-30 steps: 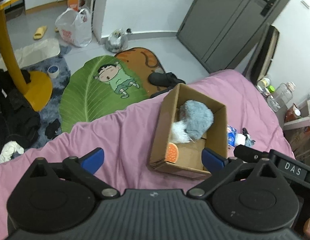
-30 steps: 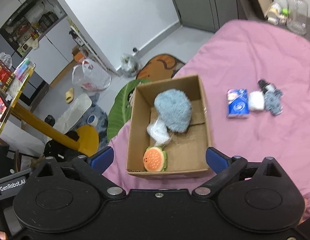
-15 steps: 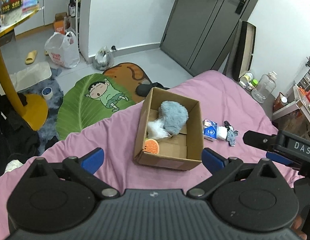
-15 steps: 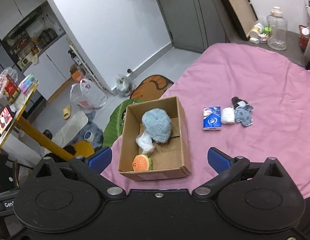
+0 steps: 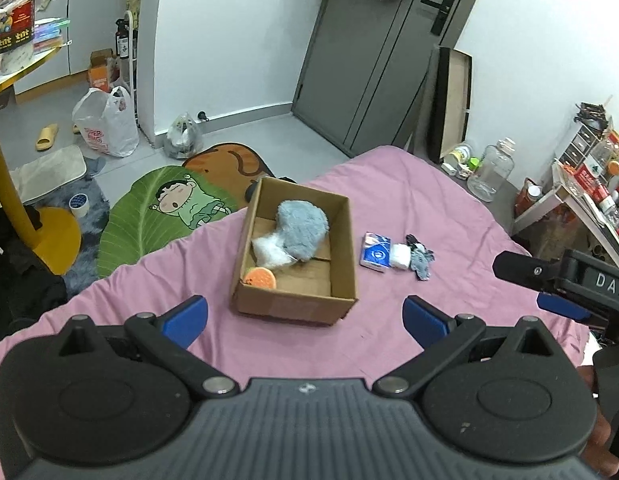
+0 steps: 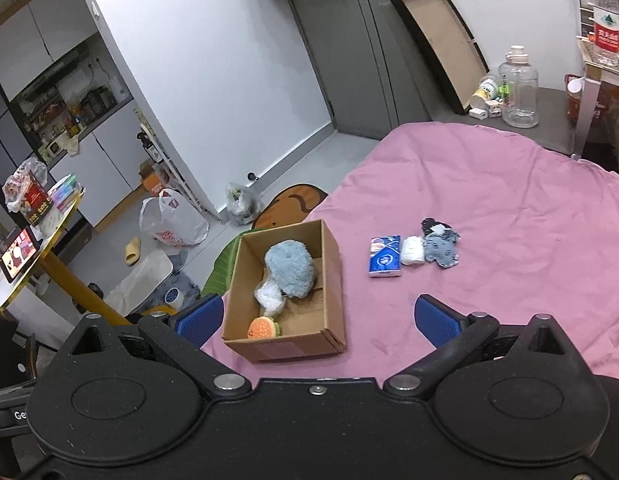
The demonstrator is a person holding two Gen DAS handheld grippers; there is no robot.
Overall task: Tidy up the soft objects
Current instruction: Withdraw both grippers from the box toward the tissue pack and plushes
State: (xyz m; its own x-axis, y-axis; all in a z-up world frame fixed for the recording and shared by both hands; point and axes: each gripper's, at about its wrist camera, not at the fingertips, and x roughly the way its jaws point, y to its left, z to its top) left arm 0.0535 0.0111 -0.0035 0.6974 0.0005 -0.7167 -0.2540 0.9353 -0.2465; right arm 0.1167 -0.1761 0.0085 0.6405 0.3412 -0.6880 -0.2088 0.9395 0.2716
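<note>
Jaws of both grippers spread, empty, above cardboard box (image 6: 287, 300) on bed (image 6: 509, 208); tissue pack (image 6: 384, 256) beside, awaiting boxing.

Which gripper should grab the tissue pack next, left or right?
Right, probably. The right gripper is open, and the tissue pack lies just beyond its right finger, on the bedsheet. The left gripper, also open, faces the cardboard box.

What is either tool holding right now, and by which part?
Nothing. The left tool and right tool are both open and empty above the pink bedsheet.
</note>
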